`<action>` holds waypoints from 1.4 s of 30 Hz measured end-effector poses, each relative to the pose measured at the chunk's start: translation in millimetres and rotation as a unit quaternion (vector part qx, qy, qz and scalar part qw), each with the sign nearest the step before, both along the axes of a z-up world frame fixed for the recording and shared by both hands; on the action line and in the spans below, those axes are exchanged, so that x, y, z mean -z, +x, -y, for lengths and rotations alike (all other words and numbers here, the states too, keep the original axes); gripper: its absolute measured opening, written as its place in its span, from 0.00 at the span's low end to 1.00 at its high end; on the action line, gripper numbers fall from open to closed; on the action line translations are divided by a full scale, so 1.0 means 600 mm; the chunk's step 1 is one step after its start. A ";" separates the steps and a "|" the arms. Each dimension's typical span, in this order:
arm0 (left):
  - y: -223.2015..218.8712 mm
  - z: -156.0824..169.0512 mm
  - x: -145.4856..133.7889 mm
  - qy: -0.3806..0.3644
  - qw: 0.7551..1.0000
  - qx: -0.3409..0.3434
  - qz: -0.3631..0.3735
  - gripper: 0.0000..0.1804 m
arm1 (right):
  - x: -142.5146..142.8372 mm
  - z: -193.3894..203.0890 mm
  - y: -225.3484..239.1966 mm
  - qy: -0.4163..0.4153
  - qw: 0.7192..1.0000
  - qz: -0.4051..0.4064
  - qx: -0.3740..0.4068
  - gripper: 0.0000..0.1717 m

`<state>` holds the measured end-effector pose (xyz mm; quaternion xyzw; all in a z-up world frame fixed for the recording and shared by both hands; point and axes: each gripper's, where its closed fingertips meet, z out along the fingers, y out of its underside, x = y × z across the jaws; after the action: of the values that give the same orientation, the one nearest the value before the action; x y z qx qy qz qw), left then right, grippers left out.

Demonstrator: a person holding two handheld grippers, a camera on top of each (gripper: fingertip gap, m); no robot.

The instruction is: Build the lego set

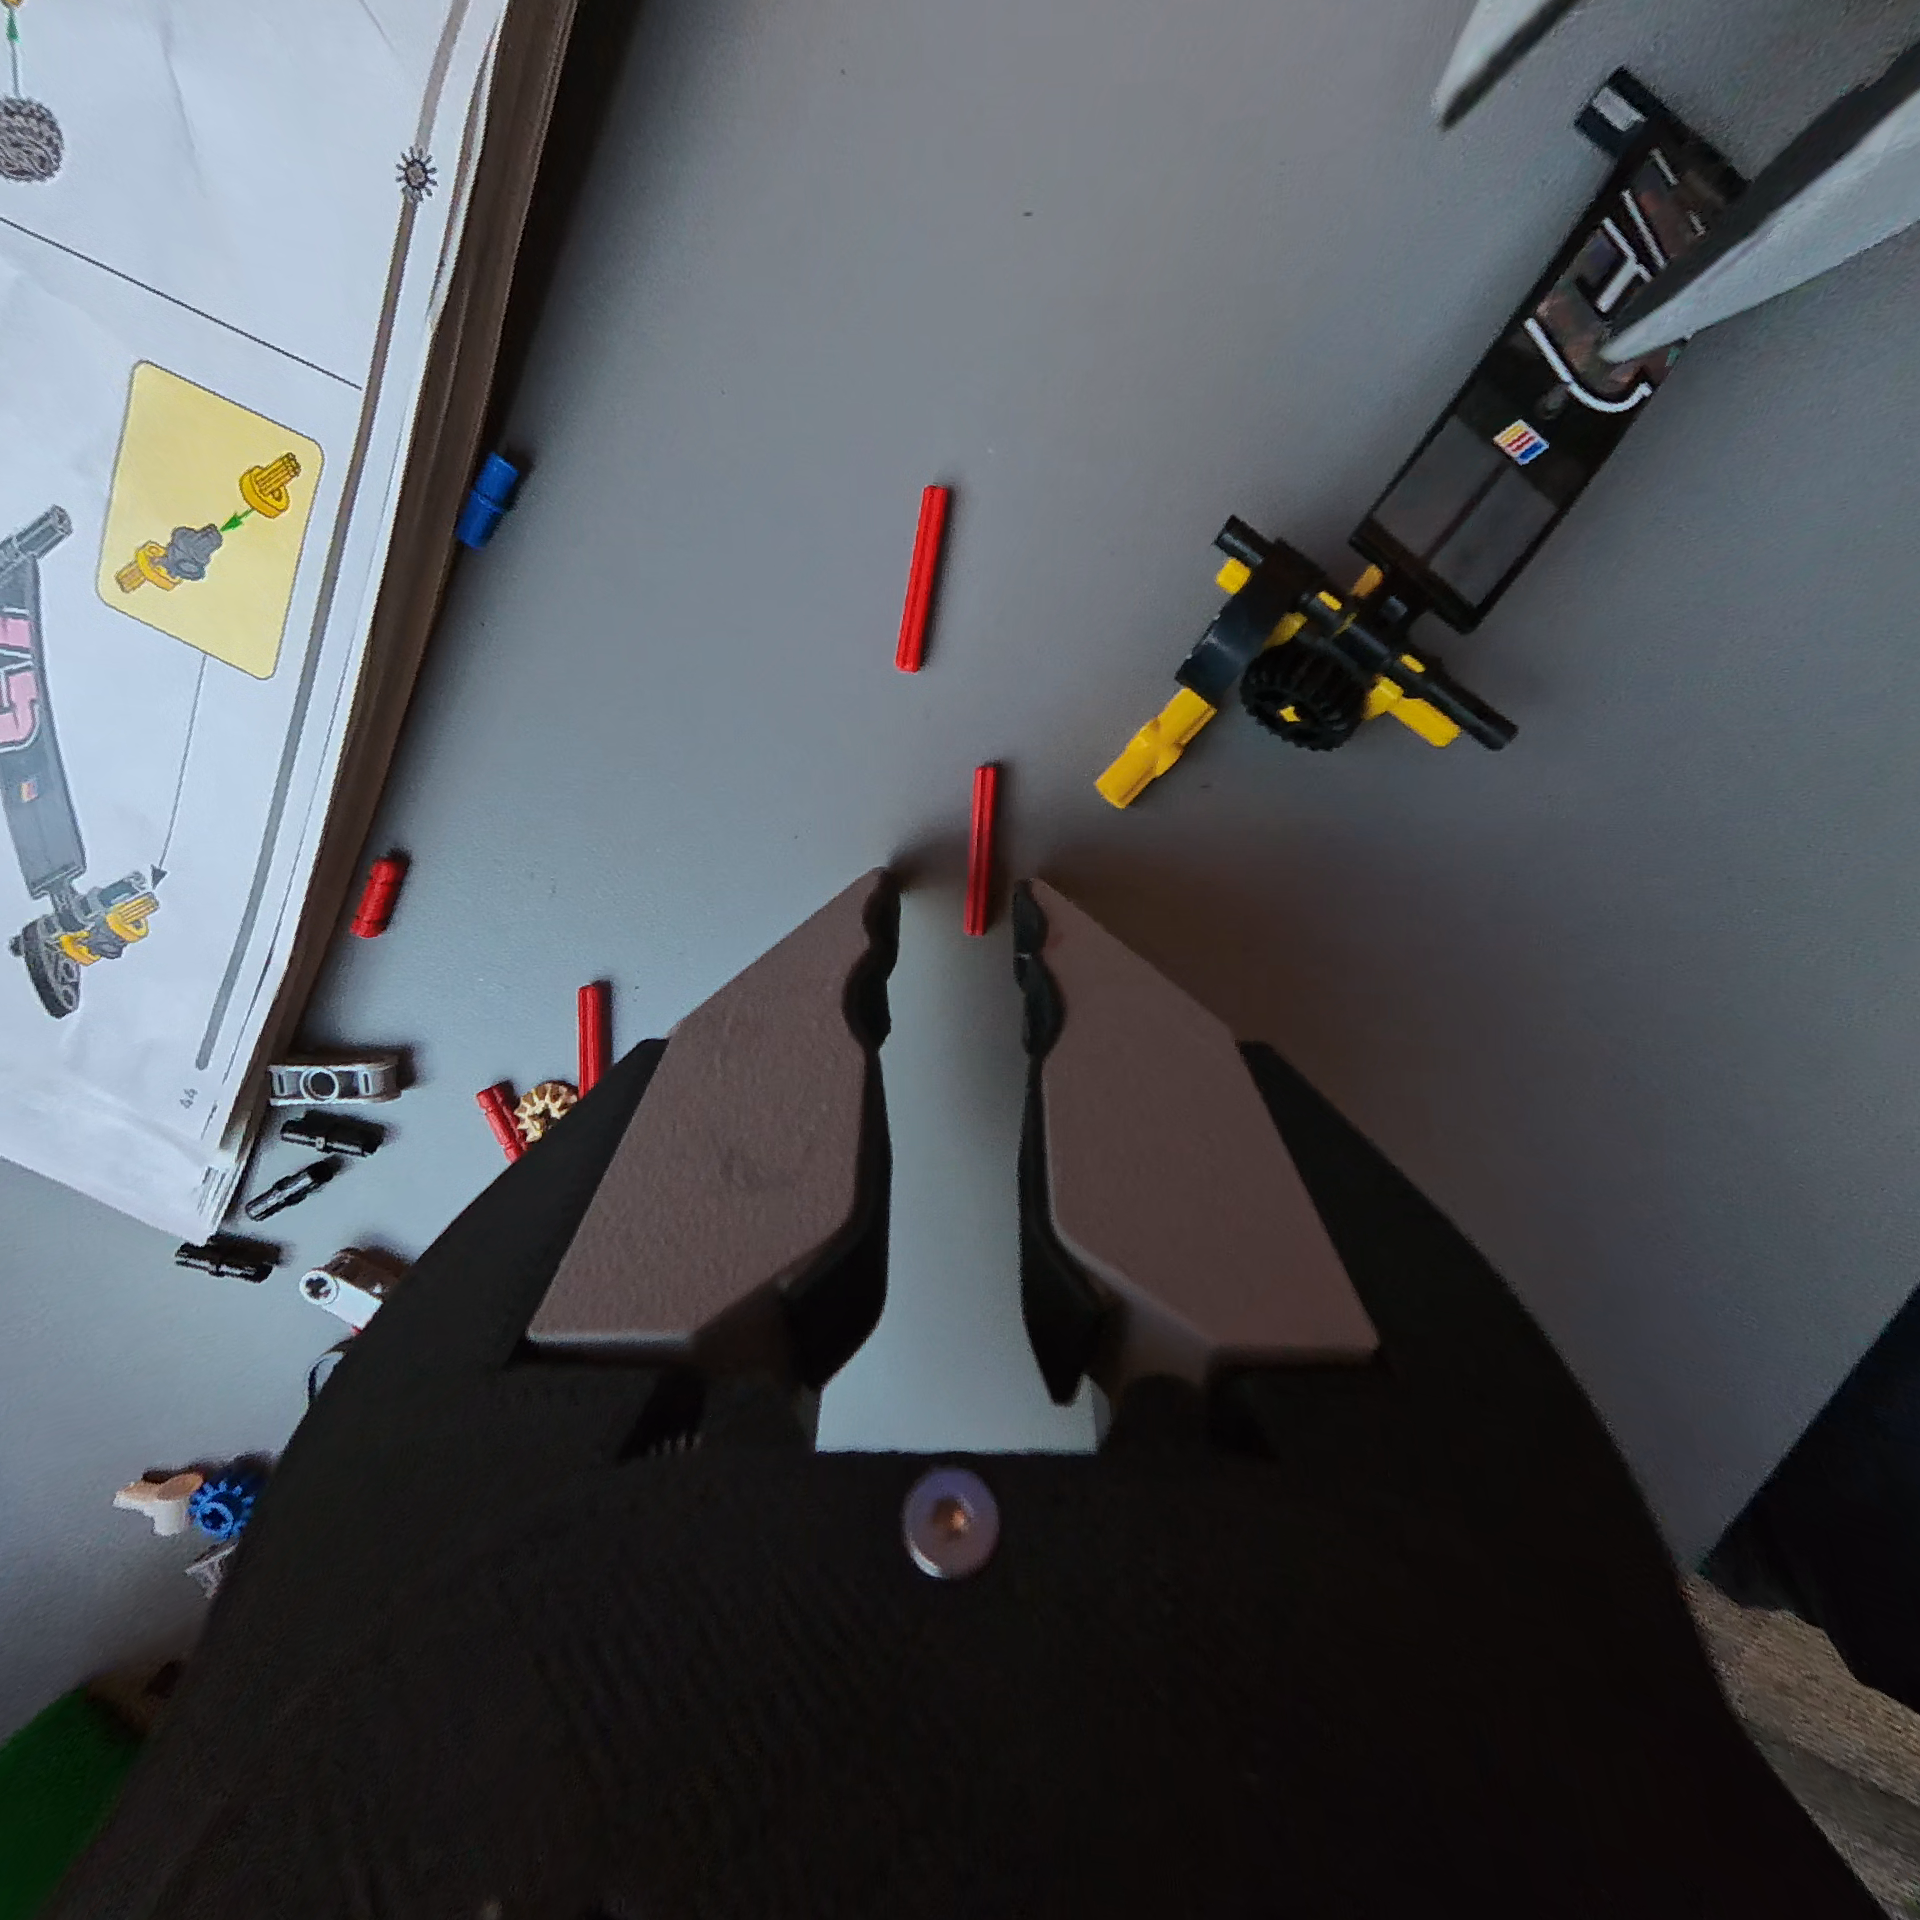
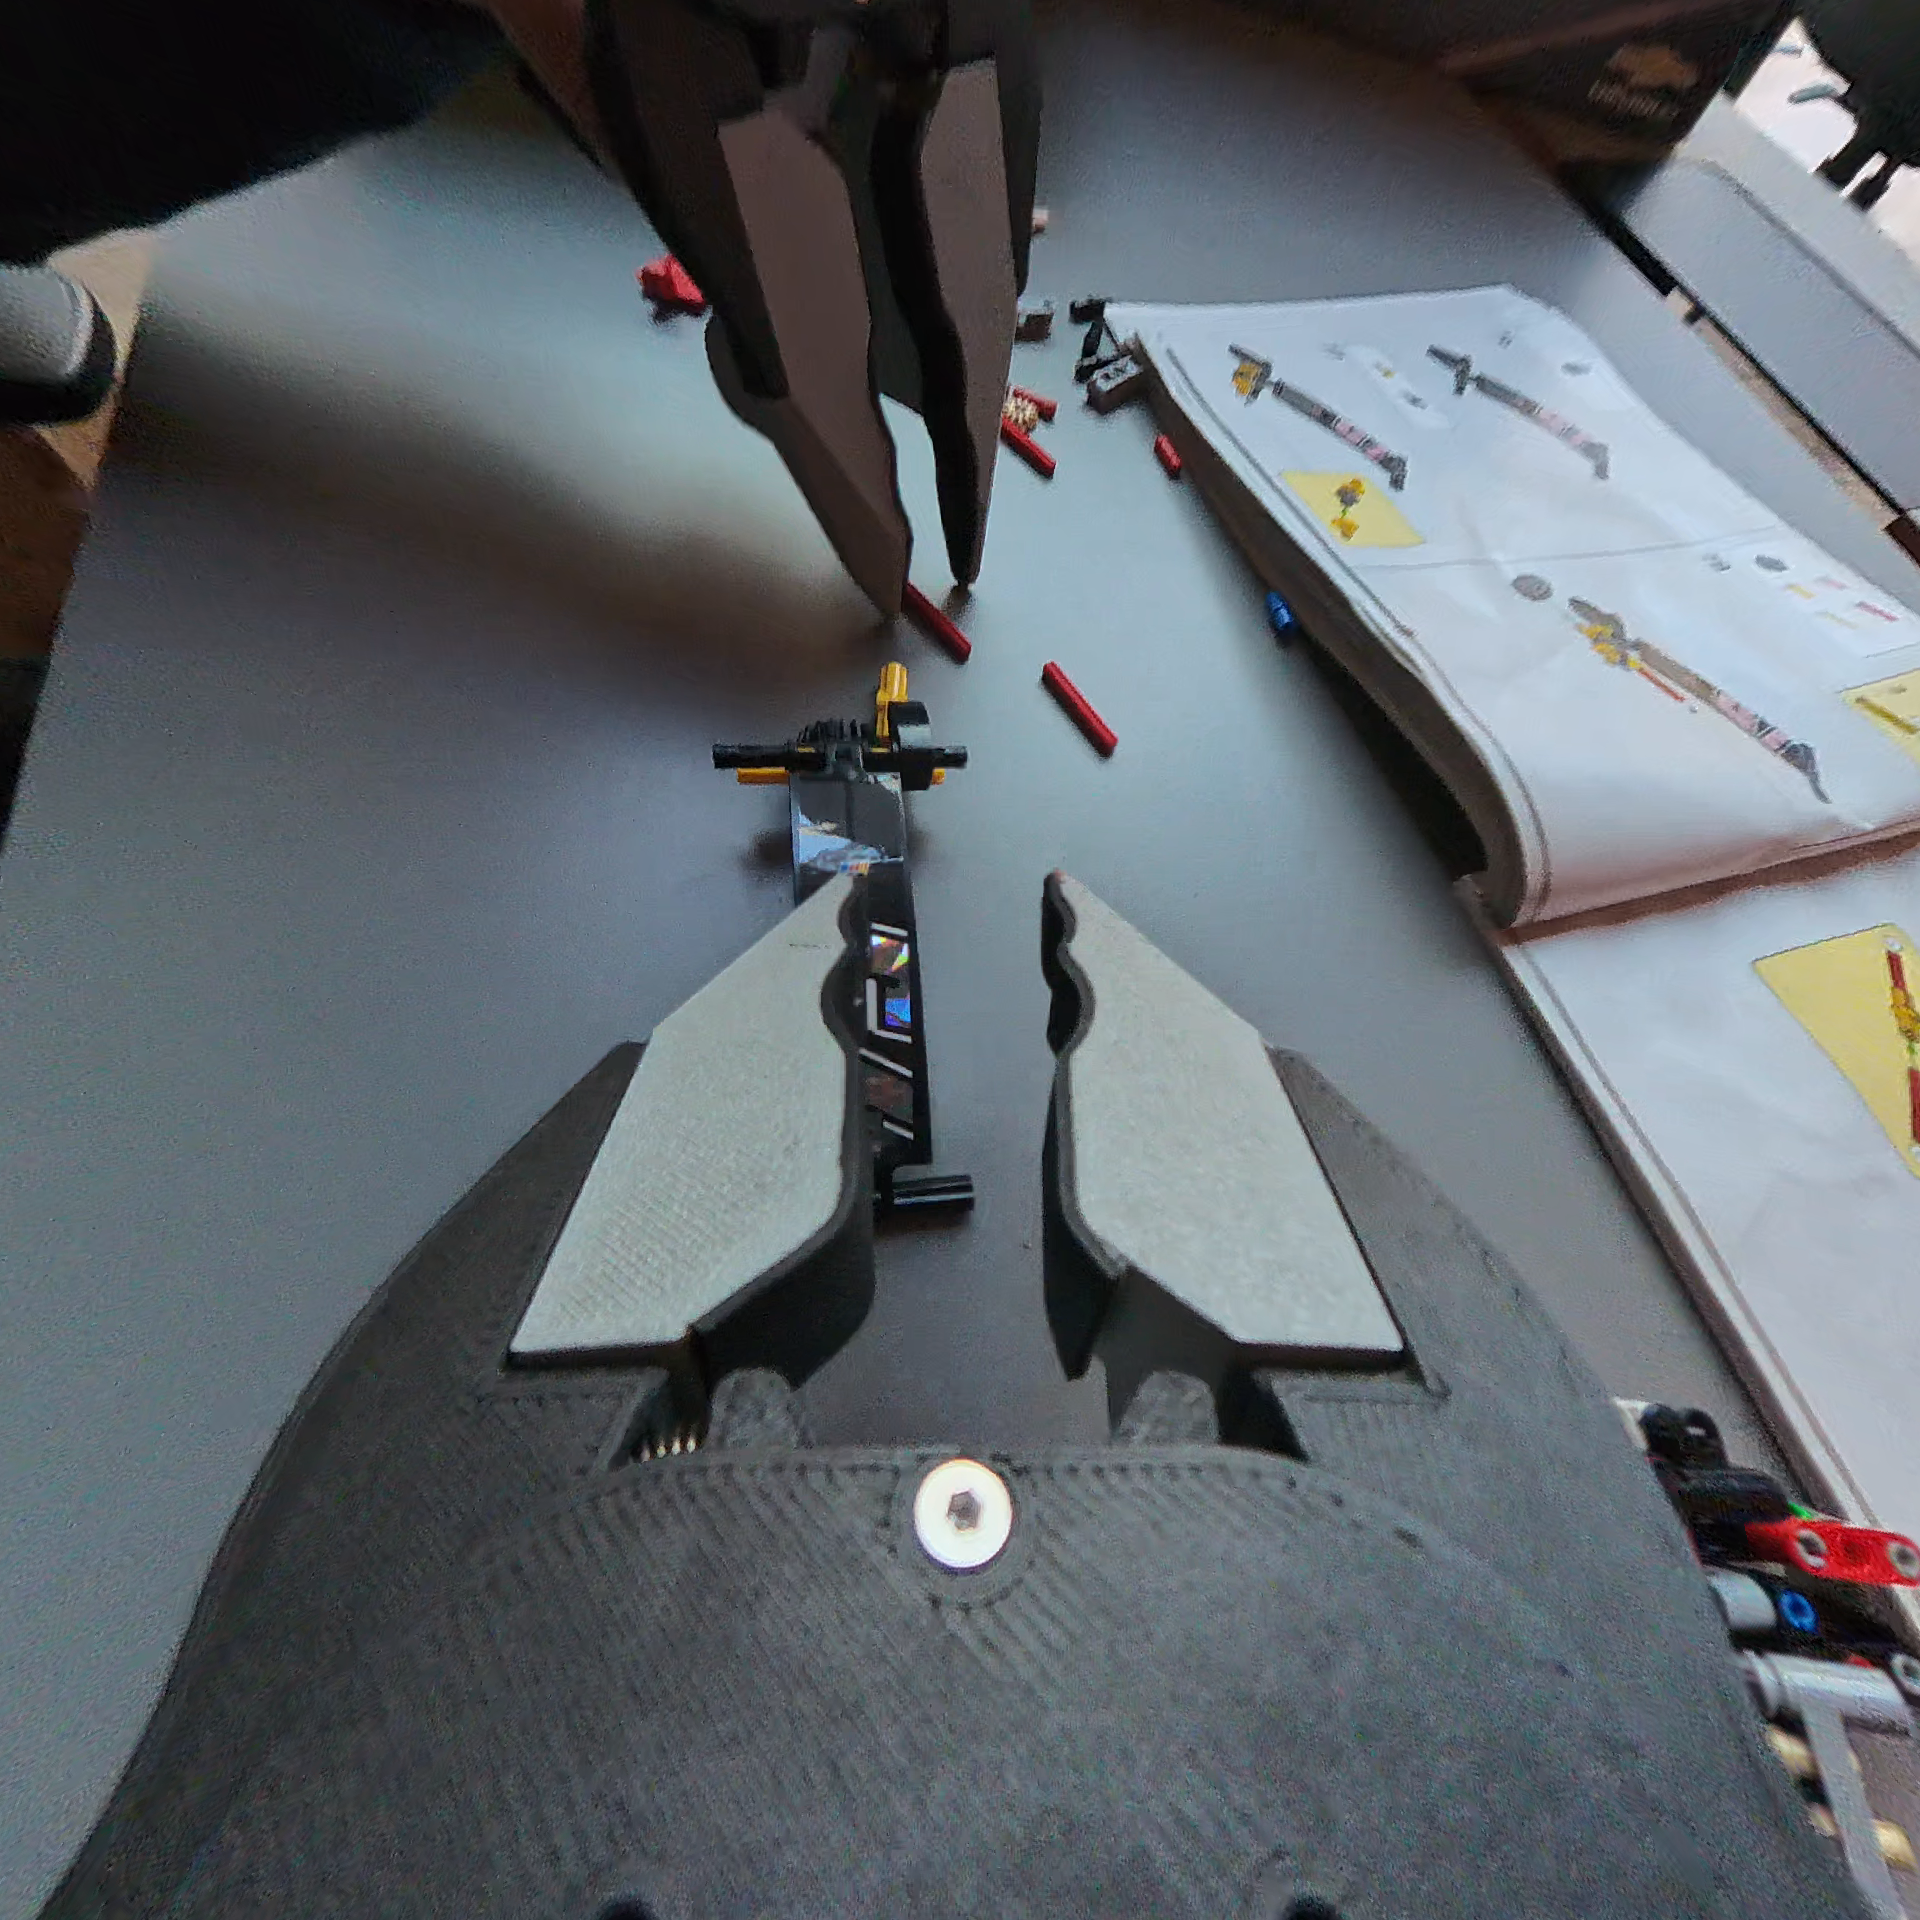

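L hand-held gripper (image 1: pixel 956 899): I see it spread, short red axle (image 1: pixel 980 850) between tips, pads not pressing.
R hand-held gripper (image 2: pixel 951 883): spread over black build (image 2: pixel 894 997) on tabletop (image 2: pixel 416 831), nothing pinched.

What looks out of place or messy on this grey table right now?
Nothing looks damaged. Small building pieces lie loose: two red axles out on the table, and a scatter of pins and gears by the open instruction booklet. The left hand-held gripper stands open around the nearer axle's end, not pressing on it.
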<state>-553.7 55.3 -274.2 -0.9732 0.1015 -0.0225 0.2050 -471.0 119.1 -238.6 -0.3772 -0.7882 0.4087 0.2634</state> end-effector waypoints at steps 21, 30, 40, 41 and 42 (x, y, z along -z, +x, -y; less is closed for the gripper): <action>0.047 0.085 -0.001 -0.037 0.998 0.017 0.055 0.01 | 0.017 0.018 0.012 0.045 0.998 0.012 -0.037 0.18; 0.054 0.081 -0.001 0.013 0.998 0.000 0.062 0.01 | 0.018 -0.022 0.004 0.041 0.999 0.016 0.001 0.11; 0.056 0.081 -0.003 0.035 0.999 -0.019 0.027 0.11 | -0.013 -0.058 0.002 0.044 0.996 -0.053 0.059 0.14; 0.056 0.083 -0.003 0.038 0.999 -0.021 0.021 0.12 | -0.023 -0.058 0.004 0.036 0.995 -0.069 0.065 0.15; 0.061 0.085 -0.003 0.044 0.999 -0.021 0.023 0.13 | -0.034 -0.057 0.006 0.026 0.993 -0.087 0.072 0.15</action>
<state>-517.3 4.3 -272.1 -0.9644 0.0770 -0.0363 0.2505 -467.6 153.5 -218.4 -0.3891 -0.7437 0.3992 0.3690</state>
